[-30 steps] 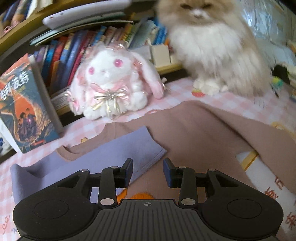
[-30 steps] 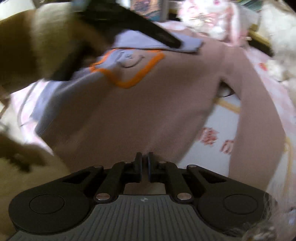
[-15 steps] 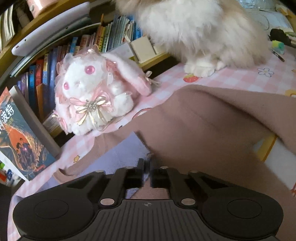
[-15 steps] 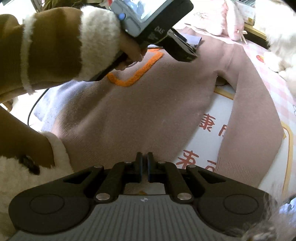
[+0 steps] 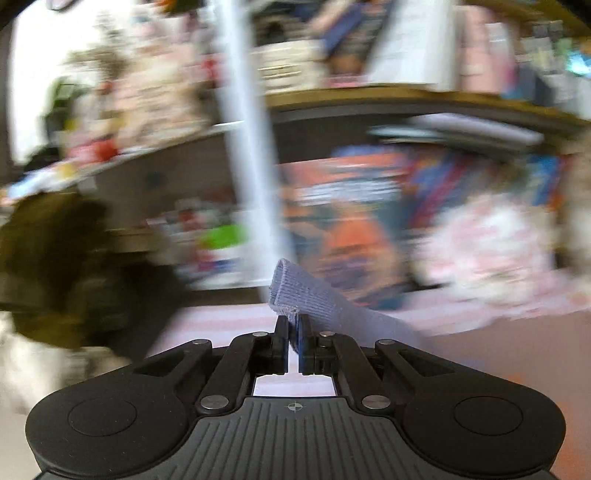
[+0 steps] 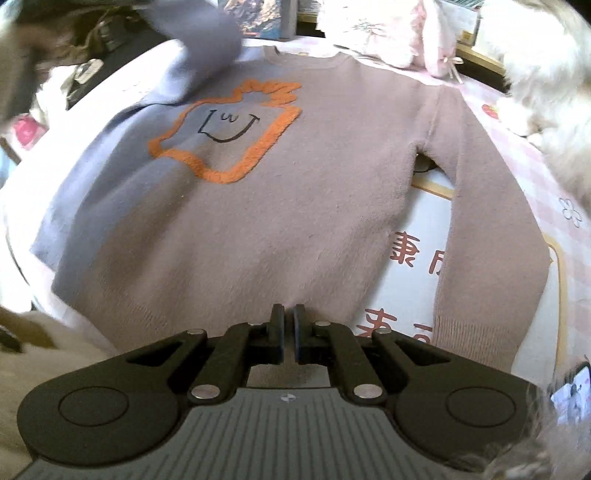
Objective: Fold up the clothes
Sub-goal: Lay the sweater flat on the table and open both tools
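A mauve sweater with a lavender left side and an orange-outlined smiling figure lies flat on the table, neck away from me. My left gripper is shut on the lavender sleeve cuff and holds it up in the air; the left wrist view is badly blurred. In the right wrist view that raised sleeve arcs over the sweater's top left. My right gripper is shut, its tips down at the sweater's bottom hem; I see no fabric between them. The mauve right sleeve lies straight.
A fluffy cat sits at the far right on the pink checked cloth. A white plush rabbit and books line the back. A white mat with red characters lies under the sweater. A phone sits bottom right.
My left gripper closed on the lavender cuff, then swung fast up and to the left with it, unfolding the sleeve off the chest. The right gripper stayed at the hem.
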### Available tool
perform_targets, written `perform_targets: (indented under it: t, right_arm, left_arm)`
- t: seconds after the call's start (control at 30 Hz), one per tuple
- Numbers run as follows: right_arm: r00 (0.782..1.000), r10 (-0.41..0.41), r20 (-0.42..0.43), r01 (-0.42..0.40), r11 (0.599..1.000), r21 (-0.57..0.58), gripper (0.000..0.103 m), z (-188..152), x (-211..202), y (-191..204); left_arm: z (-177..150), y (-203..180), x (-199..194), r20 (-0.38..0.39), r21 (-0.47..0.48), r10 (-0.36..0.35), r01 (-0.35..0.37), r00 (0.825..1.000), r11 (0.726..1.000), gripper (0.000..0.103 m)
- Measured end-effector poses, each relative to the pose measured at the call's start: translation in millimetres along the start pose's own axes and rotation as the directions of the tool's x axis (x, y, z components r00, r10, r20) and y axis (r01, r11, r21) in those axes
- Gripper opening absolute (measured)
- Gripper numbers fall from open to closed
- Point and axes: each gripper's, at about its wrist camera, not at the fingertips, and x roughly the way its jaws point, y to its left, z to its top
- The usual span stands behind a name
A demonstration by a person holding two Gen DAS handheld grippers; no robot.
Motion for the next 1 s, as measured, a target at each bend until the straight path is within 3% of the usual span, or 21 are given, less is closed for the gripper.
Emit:
perform_targets:
  t: [0.17,0.23,0.33,0.47,0.57,0.63,0.7,0.73,0.83,1.0]
  right_arm:
    - [0.999,-0.054,0.0,0.054,0.998,0.034,0.005,1,4,6]
    - [0.997,-0.075,-0.001,0.075,0.996,0.045,0.005,1,4,9]
    - [0.995,-0.104,-0.002,0.104,0.993,0.058,0.006,2,5,13]
    - [0.992,-0.129,0.0,0.129,0.989,0.068,0.007,2,5,17]
    - [0.991,-0.137,0.002,0.136,0.988,0.07,0.007,2,5,19]
    - [0.99,-0.138,0.01,0.136,0.988,0.079,0.01,4,4,16]
    - [0.987,-0.158,0.037,0.153,0.983,0.105,0.024,8,-1,7]
    - [0.984,-0.174,0.049,0.167,0.979,0.115,0.026,11,-4,1]
    - [0.966,-0.247,0.077,0.237,0.964,0.122,0.028,18,-12,-19]
    - [0.947,-0.319,0.044,0.317,0.947,0.049,0.029,15,-6,-44]
  left_arm:
    - [-13,69,14,-0.053,0.04,0.159,-0.157,0.986,0.987,0.004]
    - [-18,83,24,-0.095,0.074,0.24,-0.233,0.966,0.97,0.014]
    - [-26,95,23,-0.119,0.053,0.322,-0.318,0.939,0.947,0.014]
    - [-38,73,-13,-0.065,-0.018,0.2,-0.202,0.978,0.979,0.016]
    - [-55,37,-37,-0.076,-0.085,0.016,-0.022,0.997,0.996,0.03]
    - [-72,7,-50,-0.113,-0.144,-0.147,0.13,0.983,0.981,0.031]
    - [-90,-22,-61,-0.157,-0.163,-0.244,0.219,0.957,0.962,0.031]
    - [-98,-34,-66,-0.179,-0.167,-0.273,0.244,0.945,0.955,0.031]
    - [-116,-59,-78,-0.236,-0.174,-0.305,0.268,0.923,0.948,0.031]
    - [-130,-76,-91,-0.293,-0.131,-0.258,0.228,0.921,0.965,0.036]
